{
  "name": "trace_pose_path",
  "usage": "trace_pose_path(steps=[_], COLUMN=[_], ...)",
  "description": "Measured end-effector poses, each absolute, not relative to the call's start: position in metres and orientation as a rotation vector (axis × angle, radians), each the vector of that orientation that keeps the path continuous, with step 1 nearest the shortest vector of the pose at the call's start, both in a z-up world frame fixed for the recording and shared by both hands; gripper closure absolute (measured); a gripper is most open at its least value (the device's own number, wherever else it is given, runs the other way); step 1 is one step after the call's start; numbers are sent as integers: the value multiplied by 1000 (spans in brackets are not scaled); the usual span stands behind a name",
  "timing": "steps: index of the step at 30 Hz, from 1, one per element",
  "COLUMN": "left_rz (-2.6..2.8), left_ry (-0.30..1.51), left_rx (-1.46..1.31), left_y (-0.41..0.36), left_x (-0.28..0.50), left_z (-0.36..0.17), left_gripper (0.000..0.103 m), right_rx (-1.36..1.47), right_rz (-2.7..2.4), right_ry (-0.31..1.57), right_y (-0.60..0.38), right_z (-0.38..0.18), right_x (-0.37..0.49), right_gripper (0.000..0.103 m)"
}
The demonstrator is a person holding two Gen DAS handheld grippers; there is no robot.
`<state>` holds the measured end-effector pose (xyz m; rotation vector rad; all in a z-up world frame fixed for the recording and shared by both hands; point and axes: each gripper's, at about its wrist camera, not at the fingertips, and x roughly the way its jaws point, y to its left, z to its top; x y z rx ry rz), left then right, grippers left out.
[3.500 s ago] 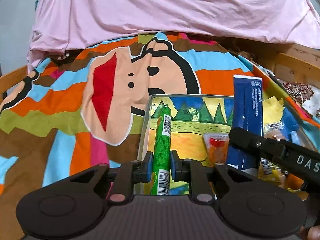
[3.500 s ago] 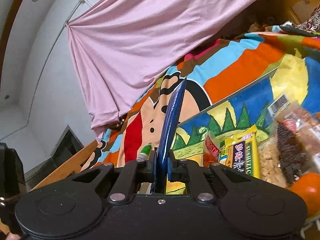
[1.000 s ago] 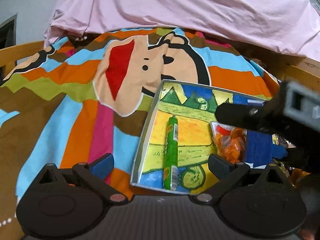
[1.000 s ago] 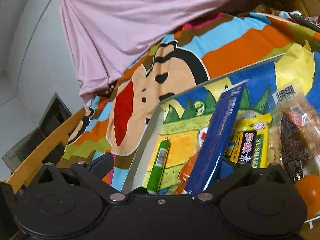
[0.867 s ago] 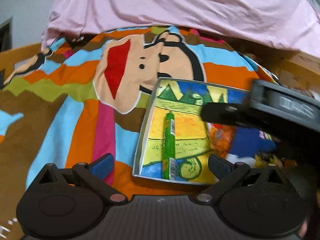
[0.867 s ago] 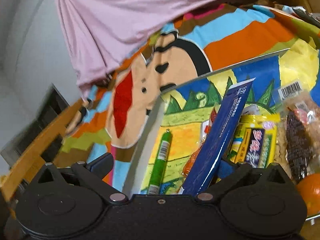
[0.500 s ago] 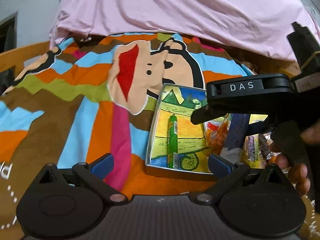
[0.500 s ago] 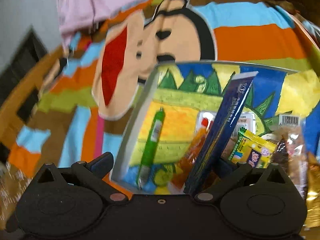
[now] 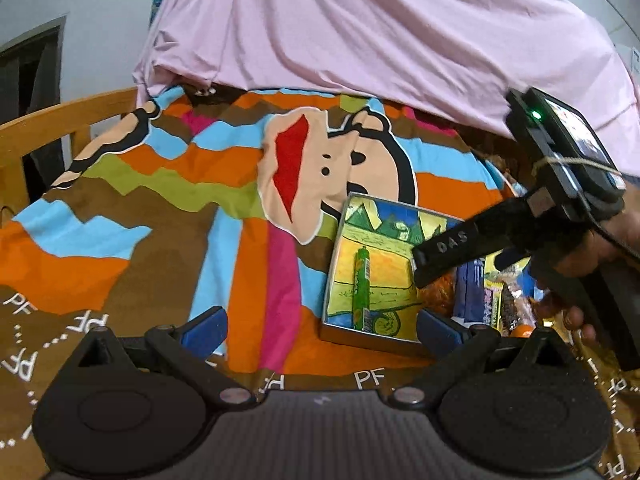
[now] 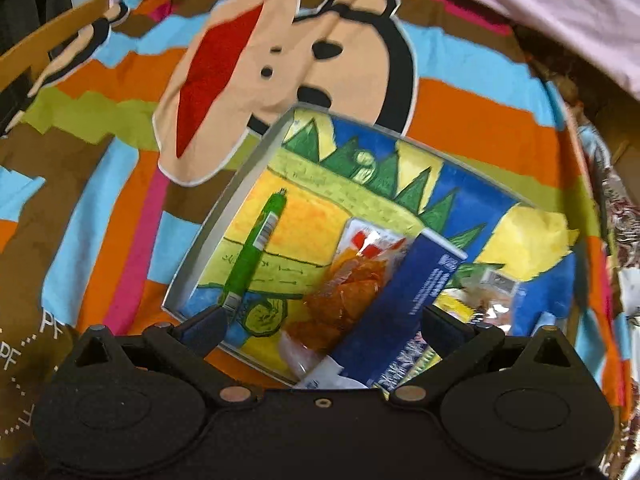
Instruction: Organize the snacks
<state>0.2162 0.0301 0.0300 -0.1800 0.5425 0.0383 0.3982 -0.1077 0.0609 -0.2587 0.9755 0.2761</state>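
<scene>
**Both grippers open above a tray of snacks on a cartoon blanket**

The left gripper [image 9: 322,326] has its blue-tipped fingers [image 9: 204,326] spread wide apart, holding nothing. It hovers over the blanket [image 9: 160,240], just in front of the near edge of the tray [image 9: 368,338].

The right gripper [image 10: 320,326] also has its fingers [image 10: 206,326] wide apart and empty. It hangs over the near side of the tray [image 10: 208,248]. In the left view it reaches in from the right, held in a hand [image 9: 576,264].

The tray is shallow and rectangular, with a bright drawing of green hills and a yellow field on its floor. A green stick-shaped snack [image 10: 252,258] lies alone in the left part of the tray. Toward the middle lies a clear packet of orange snacks [image 10: 344,284]. A long dark blue box [image 10: 400,312] leans over that packet. More packets crowd the right side but are blurred.

The blanket is striped in orange, brown and blue with a large cartoon face. A pink sheet [image 9: 360,32] lies beyond it.
</scene>
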Motion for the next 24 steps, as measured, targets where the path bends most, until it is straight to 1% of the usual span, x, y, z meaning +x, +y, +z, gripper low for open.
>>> trace_pose_path(steps=[8, 16, 24], left_rz=[36, 35, 53], left_ry=[494, 460, 431], left_rx=[-219, -237, -196], left_y=[34, 32, 26], left_x=[186, 142, 90], left_z=[54, 76, 93], left_gripper=[1, 1, 1], right_rx=[-246, -171, -66], right_rz=[294, 312, 291], right_ry=[845, 728, 602], right_y=[-129, -155, -185], right_z=[100, 134, 142], right_x=[328, 234, 146], right_gripper=[1, 1, 1])
